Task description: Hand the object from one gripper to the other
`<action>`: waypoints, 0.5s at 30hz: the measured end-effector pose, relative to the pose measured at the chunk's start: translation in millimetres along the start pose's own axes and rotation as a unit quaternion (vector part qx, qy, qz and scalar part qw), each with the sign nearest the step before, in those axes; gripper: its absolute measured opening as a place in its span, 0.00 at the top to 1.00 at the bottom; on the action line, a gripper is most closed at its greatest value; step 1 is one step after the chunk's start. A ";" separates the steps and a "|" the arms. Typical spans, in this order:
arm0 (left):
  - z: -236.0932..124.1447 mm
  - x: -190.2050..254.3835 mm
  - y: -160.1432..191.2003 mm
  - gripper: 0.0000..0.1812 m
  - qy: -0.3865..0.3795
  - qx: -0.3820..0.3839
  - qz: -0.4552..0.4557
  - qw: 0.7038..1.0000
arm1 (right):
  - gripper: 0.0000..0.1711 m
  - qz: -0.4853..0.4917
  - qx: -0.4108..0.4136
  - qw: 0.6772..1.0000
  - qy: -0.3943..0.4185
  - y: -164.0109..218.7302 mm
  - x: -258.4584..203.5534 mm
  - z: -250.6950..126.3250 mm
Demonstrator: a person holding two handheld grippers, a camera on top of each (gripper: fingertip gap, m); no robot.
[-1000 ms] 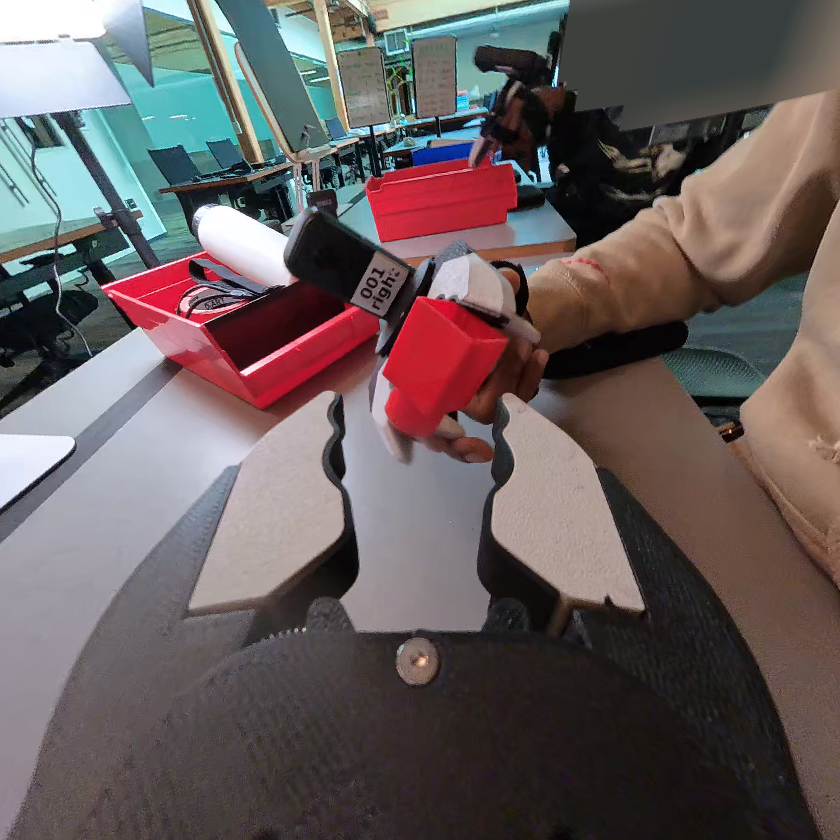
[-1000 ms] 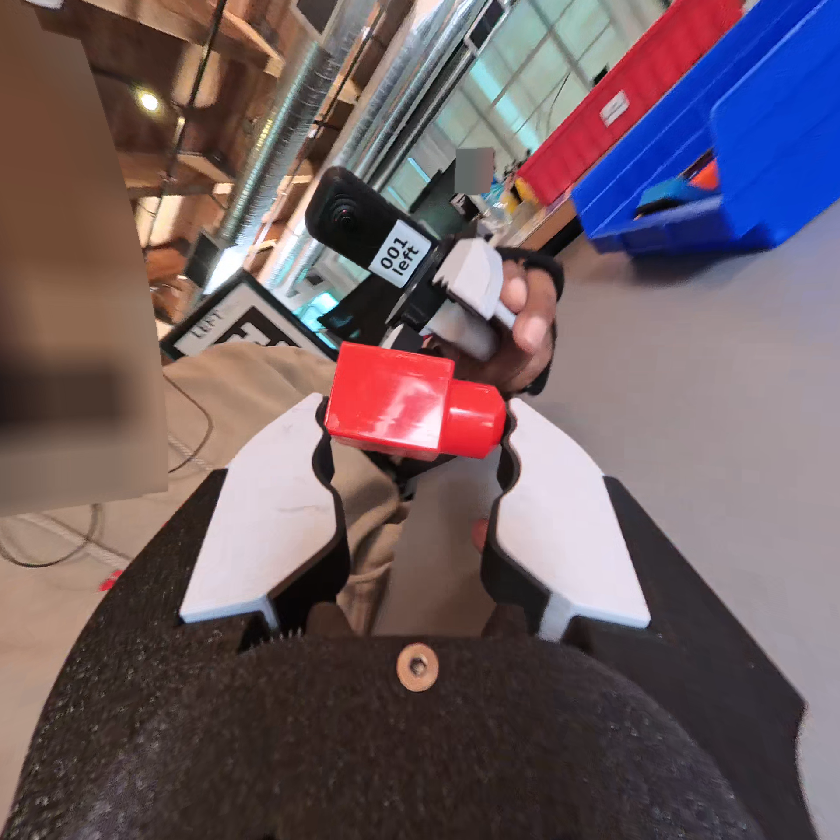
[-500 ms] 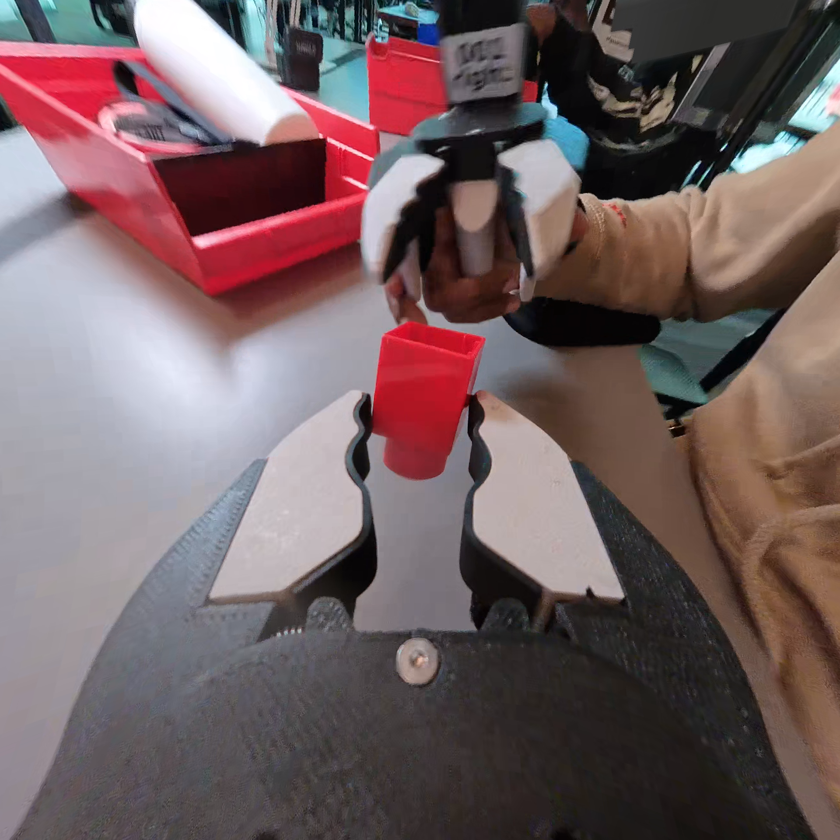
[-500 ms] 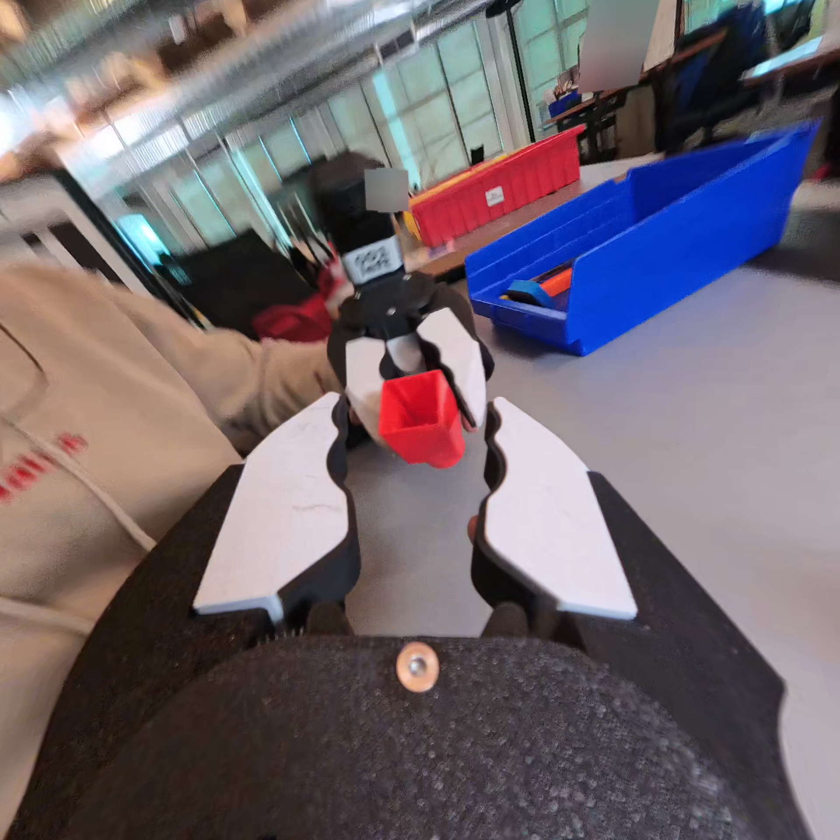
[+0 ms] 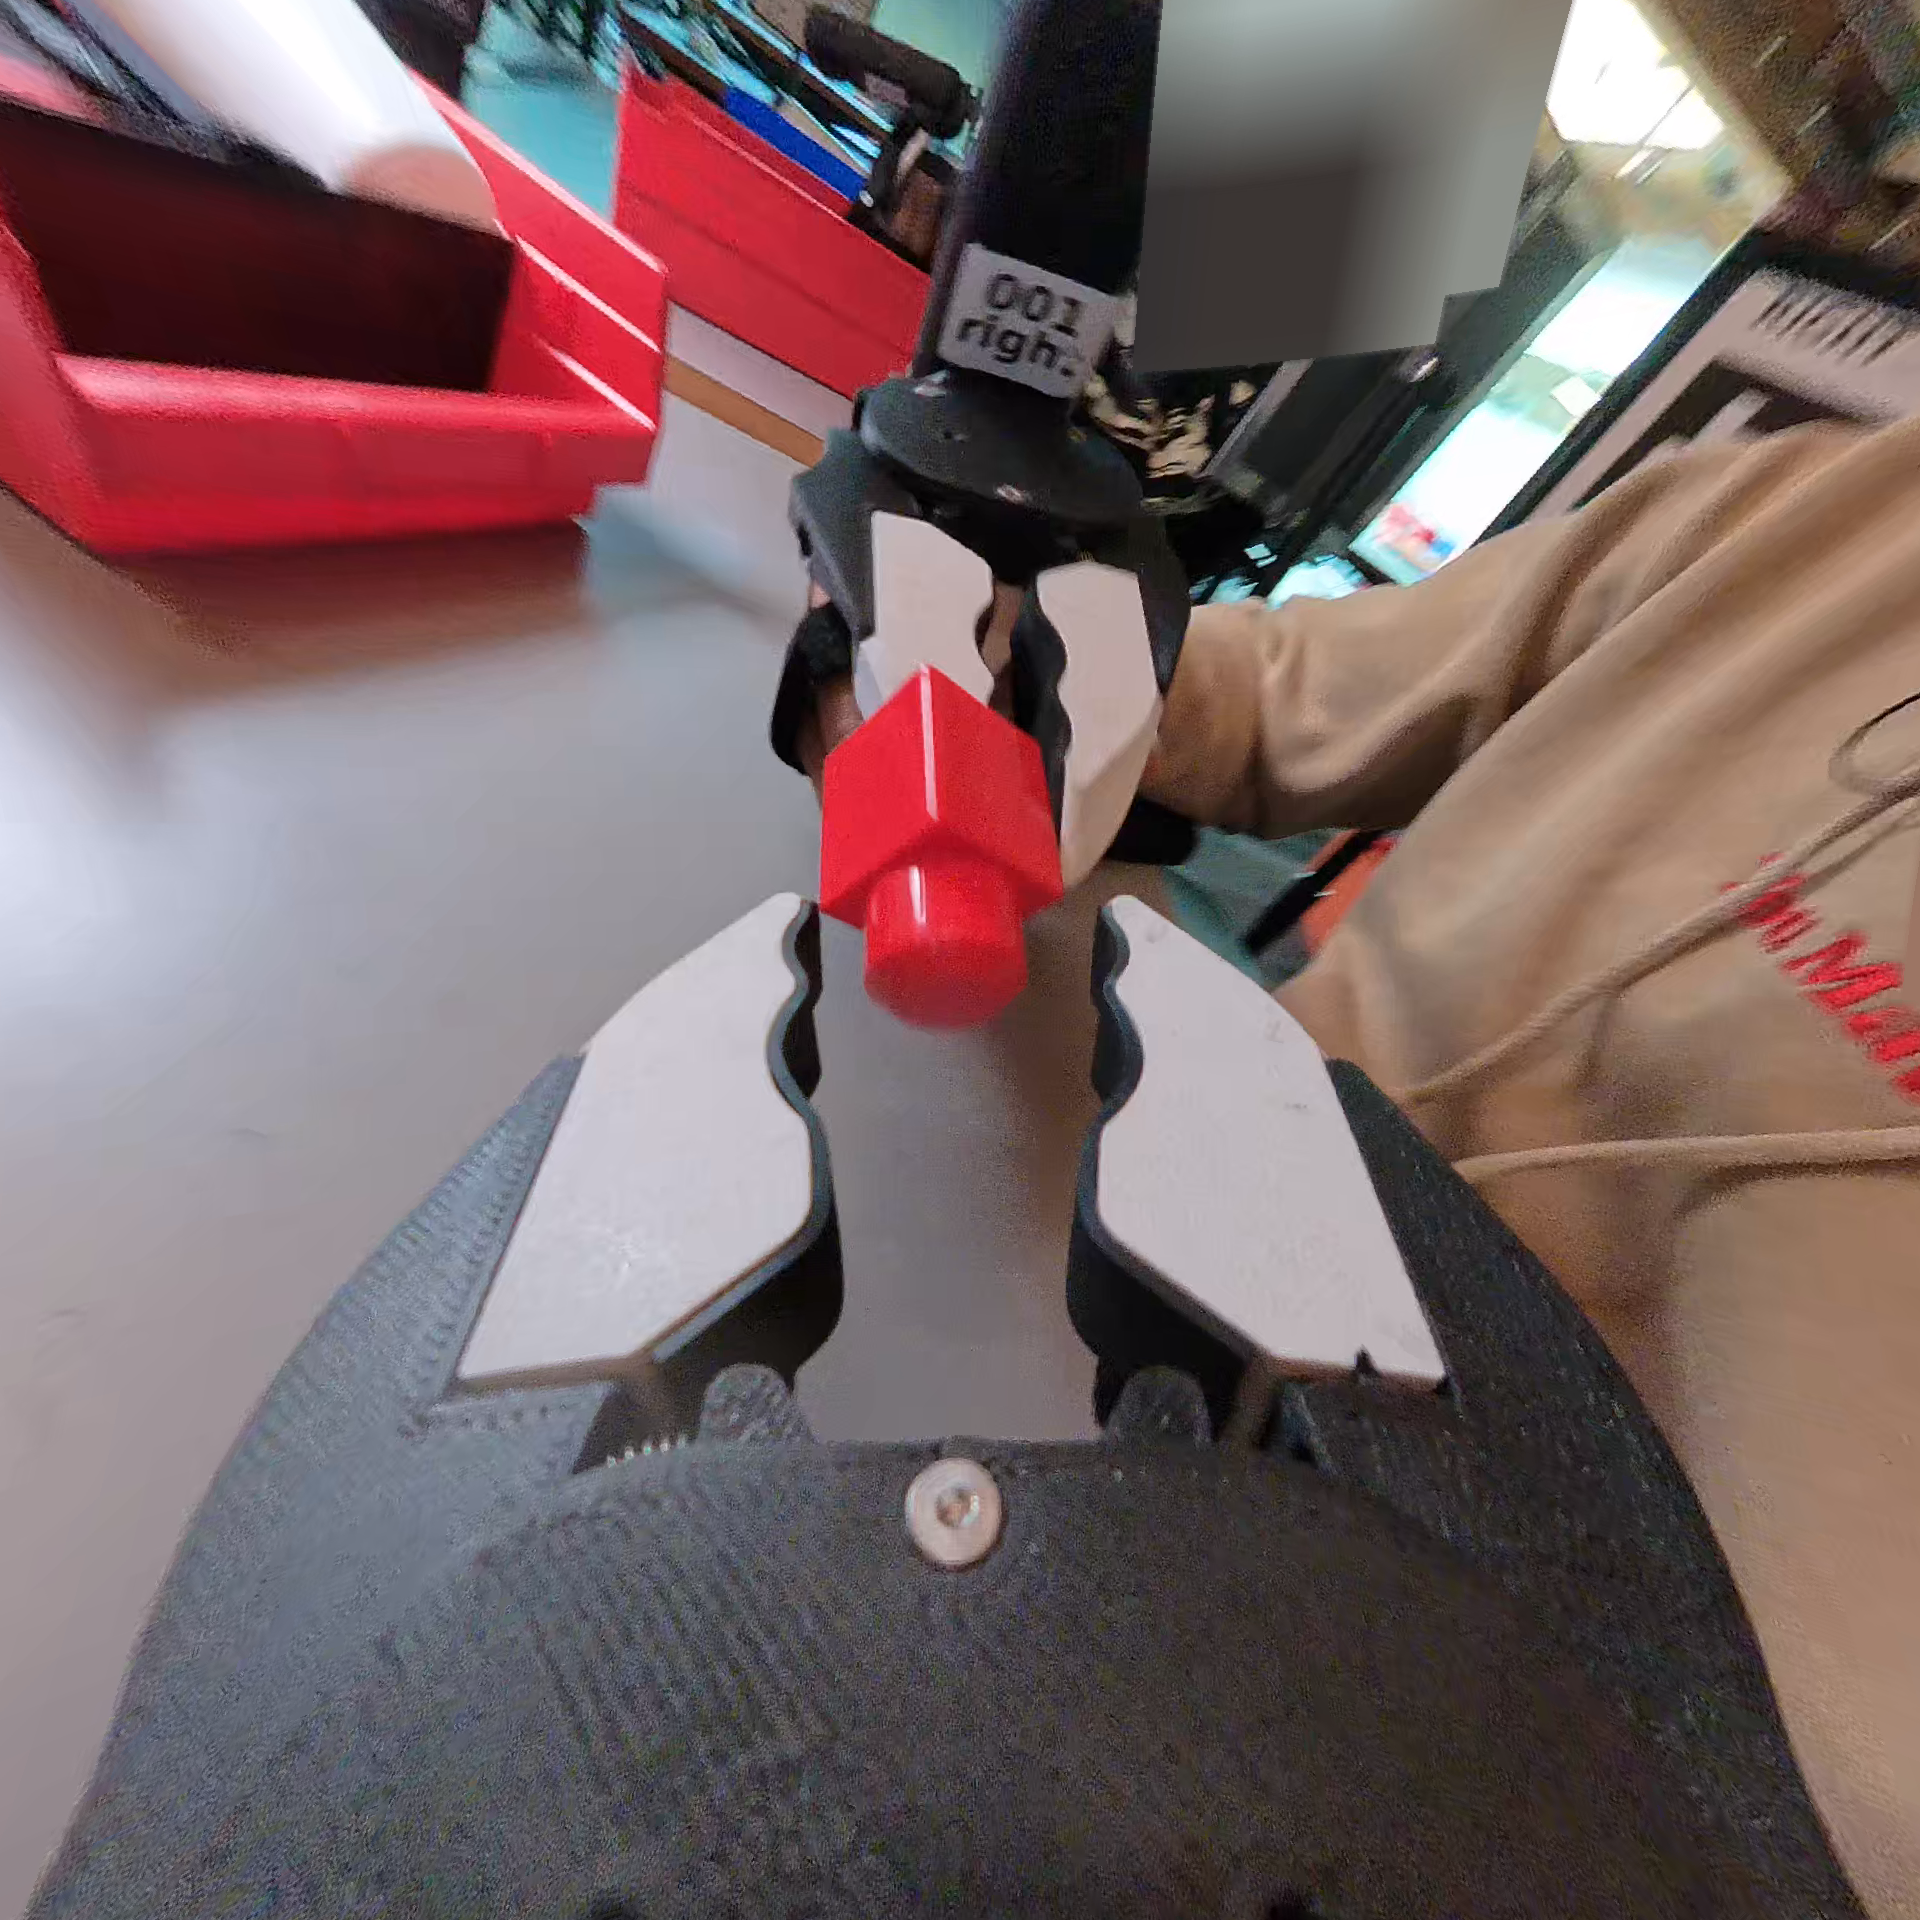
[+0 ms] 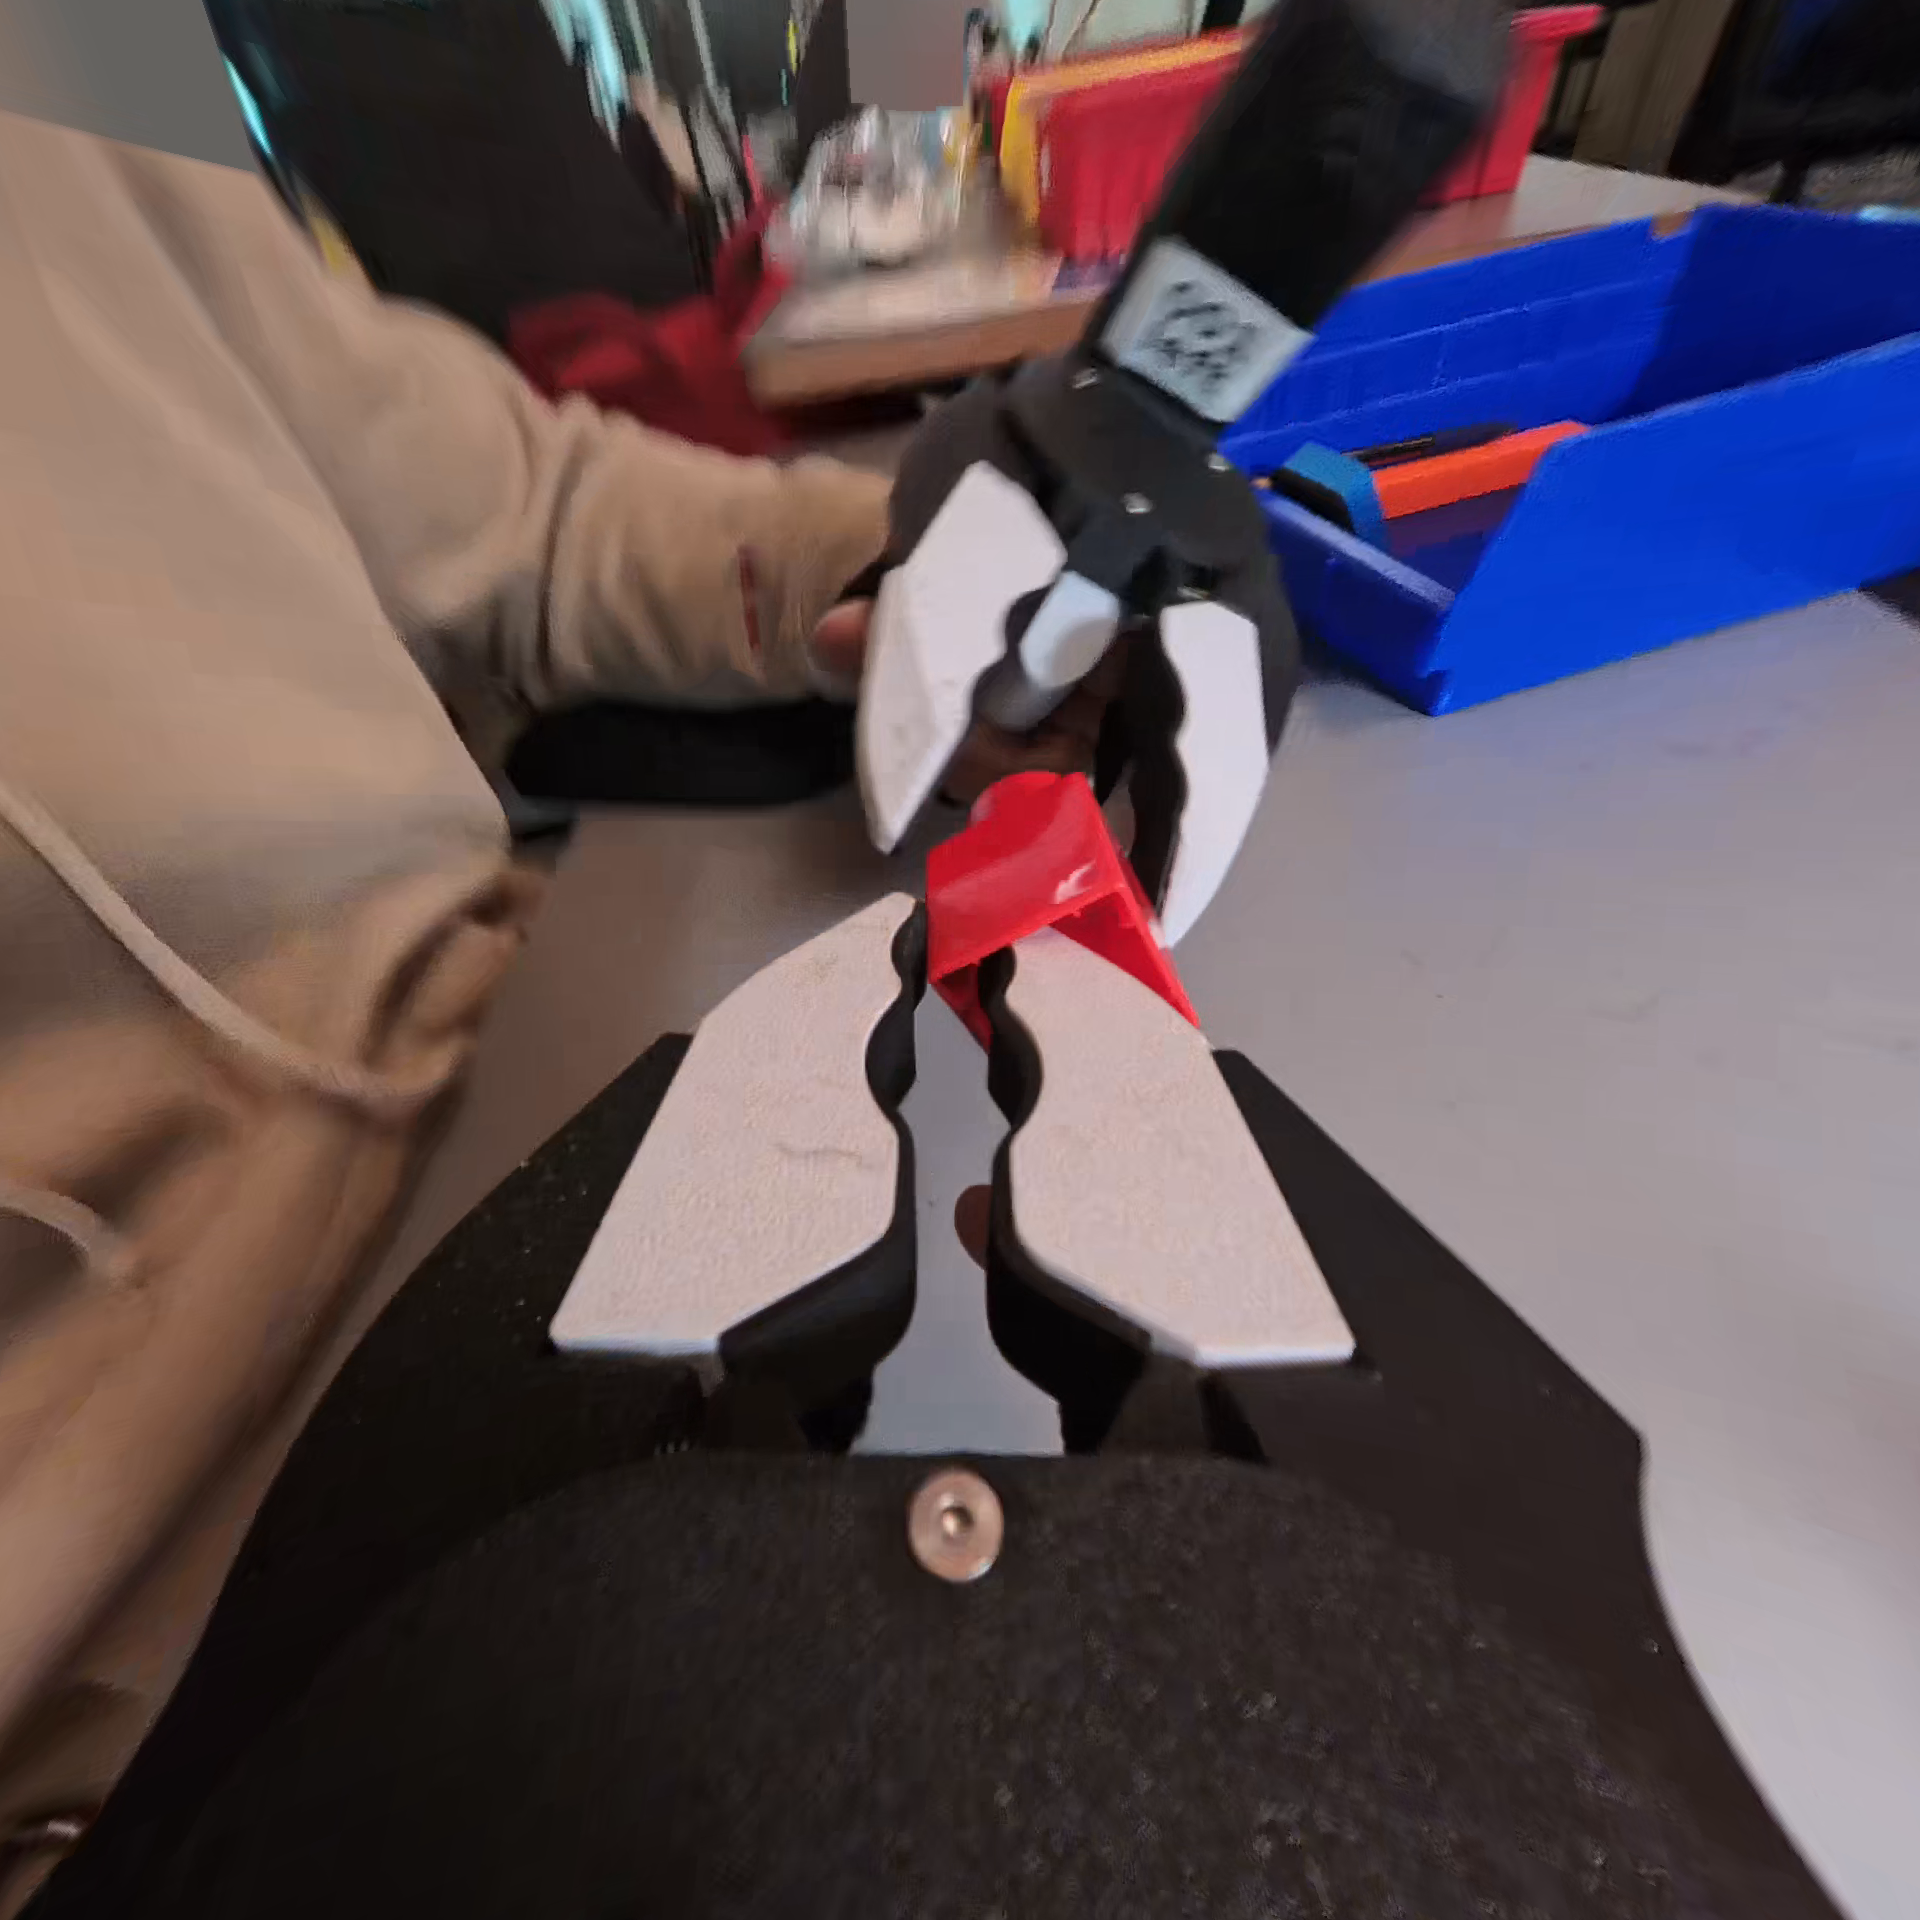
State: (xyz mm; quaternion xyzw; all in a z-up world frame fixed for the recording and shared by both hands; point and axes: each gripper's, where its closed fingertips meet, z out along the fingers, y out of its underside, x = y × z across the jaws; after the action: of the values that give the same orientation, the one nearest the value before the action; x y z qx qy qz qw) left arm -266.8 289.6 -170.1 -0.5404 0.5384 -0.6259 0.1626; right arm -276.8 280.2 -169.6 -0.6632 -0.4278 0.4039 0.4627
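The red object (image 5: 935,821), a hollow square block with a round peg end, hangs above the grey table (image 5: 312,935). My right gripper (image 6: 951,945) is shut on one wall of the block's open end (image 6: 1029,873). In the left wrist view the right gripper (image 5: 987,717) faces me, with the peg end pointing between my left fingertips. My left gripper (image 5: 956,914) is open and does not grip the peg. It shows in the right wrist view (image 6: 1039,862), open around the block's far end.
A red bin (image 5: 312,447) holding a white cylinder (image 5: 343,94) stands at the back left, a second red bin (image 5: 769,239) behind it. A blue bin (image 6: 1662,540) with tools stands at the right. The person's beige sleeve (image 5: 1455,675) fills the side.
A second ago the right gripper held the red object. Half a second ago the left held it and the right was open. Now the right is shut on it and the left has opened.
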 end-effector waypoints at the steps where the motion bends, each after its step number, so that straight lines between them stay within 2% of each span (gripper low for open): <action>1: -1.7 -1.8 -2.6 0.72 -0.026 0.002 0.039 0.999 | 0.95 0.049 0.026 0.998 -0.011 -7.3 3.9 -4.4; 3: -1.1 -8.6 -5.7 0.72 -0.093 -0.002 0.119 0.989 | 0.96 0.138 0.073 0.987 -0.029 -18.4 11.8 -10.5; 4: 0.2 -11.1 -7.3 0.77 -0.121 -0.002 0.151 0.981 | 0.96 0.174 0.084 0.980 -0.043 -20.2 12.7 -10.7; 5: 1.6 -12.3 -7.4 0.82 -0.138 -0.003 0.172 0.975 | 0.96 0.198 0.093 0.974 -0.056 -21.5 11.9 -9.8; 7: 4.1 -10.9 -6.8 0.82 -0.138 -0.004 0.167 0.976 | 0.95 0.207 0.110 0.969 -0.074 -24.6 8.8 -9.2; 8: 4.2 -9.3 -7.5 0.82 -0.123 0.000 0.141 0.982 | 0.95 0.193 0.111 0.972 -0.075 -25.2 8.0 -10.3; 10: 2.1 -7.7 -12.8 0.82 -0.083 0.028 0.058 0.994 | 0.85 0.132 0.110 0.984 -0.056 -26.9 7.3 -13.8; 11: 1.2 -6.0 -15.6 0.82 -0.056 0.045 0.011 0.997 | 0.83 0.088 0.096 0.991 -0.040 -24.2 6.3 -13.7; 12: 1.7 -3.4 -16.0 0.82 -0.026 0.053 -0.034 0.998 | 0.85 0.042 0.076 0.996 -0.018 -19.1 6.5 -11.9; 14: 5.0 1.9 -10.2 0.82 0.026 0.044 -0.099 0.994 | 0.95 -0.028 0.060 0.998 0.018 -14.9 6.2 -8.2; 15: 4.6 3.7 -10.8 0.82 0.040 0.048 -0.107 0.992 | 0.95 -0.031 0.060 0.998 0.017 -15.6 4.0 -7.3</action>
State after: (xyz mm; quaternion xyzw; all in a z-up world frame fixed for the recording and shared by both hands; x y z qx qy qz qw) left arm -260.1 288.4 -159.8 -0.5611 0.4528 -0.6859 0.0985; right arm -271.8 285.1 -153.4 -0.6275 -0.4153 0.4033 0.5207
